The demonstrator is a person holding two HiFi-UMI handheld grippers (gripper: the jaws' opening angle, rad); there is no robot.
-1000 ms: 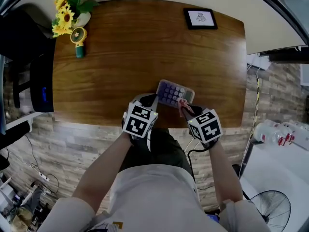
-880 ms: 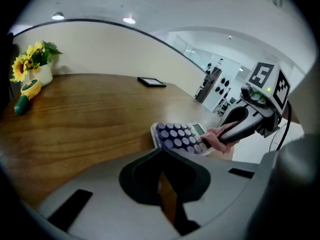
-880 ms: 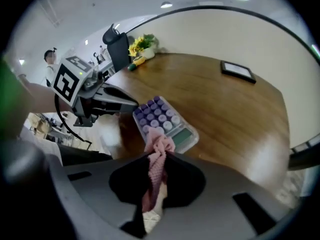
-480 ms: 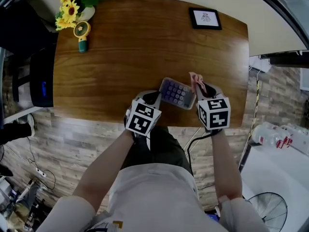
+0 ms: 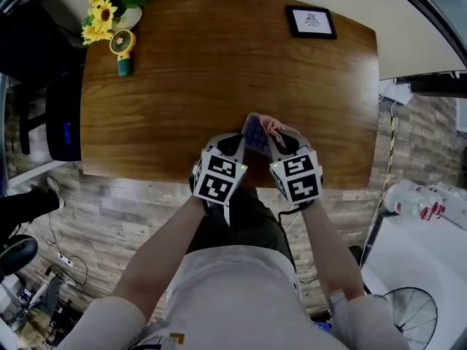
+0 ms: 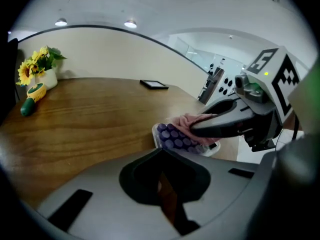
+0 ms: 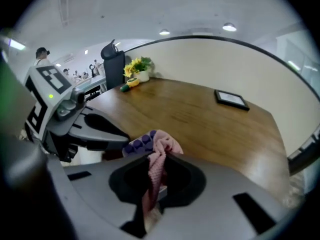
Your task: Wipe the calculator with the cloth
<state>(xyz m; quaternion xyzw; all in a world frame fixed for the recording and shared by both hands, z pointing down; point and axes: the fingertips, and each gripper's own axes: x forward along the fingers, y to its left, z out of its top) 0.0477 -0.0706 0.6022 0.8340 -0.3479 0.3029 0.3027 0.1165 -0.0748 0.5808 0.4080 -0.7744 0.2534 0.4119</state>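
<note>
The wiping step is on right now. The right gripper (image 7: 156,159) has its fingers pinching the pink cloth (image 7: 162,146), & the cloth's loose end sits on top of the calculator (image 6: 175,136), over the purple keys. The calculator is near the front edge of the table (image 5: 182,71), just in front of the person, btw the two grippers. It looks tipped up a bit, but I can't be sure. The left gripper (image 5: 232,146) has its fingers pressed together w/ only a thin crack & nothing in it. Its tip is right at the calculator's near end, prob. to stop it sliding. Next move, I think: drag the cloth across the keys & the screen w/ a soft push, while the left one holds the calculator in place. Too hard a push could shove it off the edge. Count: 1 calculator, 1 cloth, 2 grippers, 1 table. Far off at the back: 1 picture frame (image 5: 311,21), 1 pot of yellow flowers (image 5: 102,13), & 1 little green fan (image 5: 121,49) beside the pot.
</note>
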